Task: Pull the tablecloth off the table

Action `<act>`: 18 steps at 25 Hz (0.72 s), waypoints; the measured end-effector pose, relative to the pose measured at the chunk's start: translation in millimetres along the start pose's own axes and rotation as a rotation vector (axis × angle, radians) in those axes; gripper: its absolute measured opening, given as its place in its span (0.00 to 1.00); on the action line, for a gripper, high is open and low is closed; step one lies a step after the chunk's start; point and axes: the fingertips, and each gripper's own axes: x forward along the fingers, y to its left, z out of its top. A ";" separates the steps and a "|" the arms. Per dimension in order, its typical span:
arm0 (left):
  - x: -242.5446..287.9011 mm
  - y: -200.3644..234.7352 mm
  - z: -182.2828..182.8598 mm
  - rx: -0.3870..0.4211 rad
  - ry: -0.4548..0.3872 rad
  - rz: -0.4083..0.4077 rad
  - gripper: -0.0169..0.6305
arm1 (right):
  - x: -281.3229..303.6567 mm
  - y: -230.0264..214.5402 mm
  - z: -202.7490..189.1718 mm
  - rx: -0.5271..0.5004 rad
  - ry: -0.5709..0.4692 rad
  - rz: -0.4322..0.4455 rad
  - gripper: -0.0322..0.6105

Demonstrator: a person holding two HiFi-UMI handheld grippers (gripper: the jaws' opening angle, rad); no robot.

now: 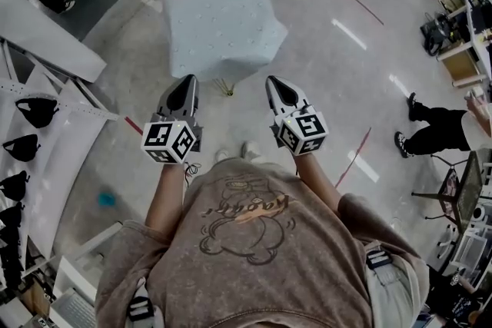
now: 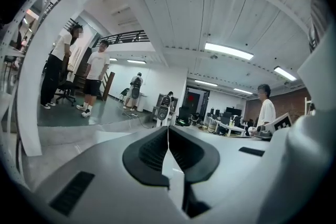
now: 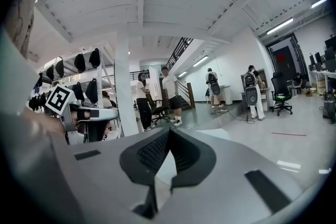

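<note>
Left tongs (image 1: 187,82) (image 2: 168,136): jaws pressed together tip to tip, nothing between them. They are held out in front of the person's chest, pointing forward, with the marker cube toward the body.

Right tongs (image 1: 274,82) (image 3: 169,138): likewise closed and empty. They are carried beside the left tongs with a gap between the two.

Tablecloth (image 1: 223,25): pale blue-white and sprinkled with small, evenly spaced dots. It is draped over a small desk (image 1: 225,87), flat on top, with the sides hanging in soft folds at the corners. Only the desk's thin yellowish legs show, below the near hem.

Position: the cloth lies ahead of both tongs in the head view, roughly centred between them. Its near edge is close beyond their tips, and neither touches it.

Surroundings: grey polished floor (image 1: 330,88) with red tape lines, a white rack (image 1: 46,134) at the left carrying dark rounded items, and a person in black trousers (image 1: 434,130) at the right.
</note>
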 end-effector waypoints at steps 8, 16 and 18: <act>6.9 3.1 1.3 -0.025 0.000 0.009 0.08 | 14.4 3.3 4.6 0.009 0.005 0.062 0.11; 20.3 3.1 -1.7 -0.028 0.011 -0.013 0.40 | 22.7 -7.2 3.6 0.059 0.006 0.093 0.33; 23.9 3.9 -5.4 -0.030 0.023 -0.020 0.45 | 25.6 -9.8 1.2 0.077 0.008 0.099 0.41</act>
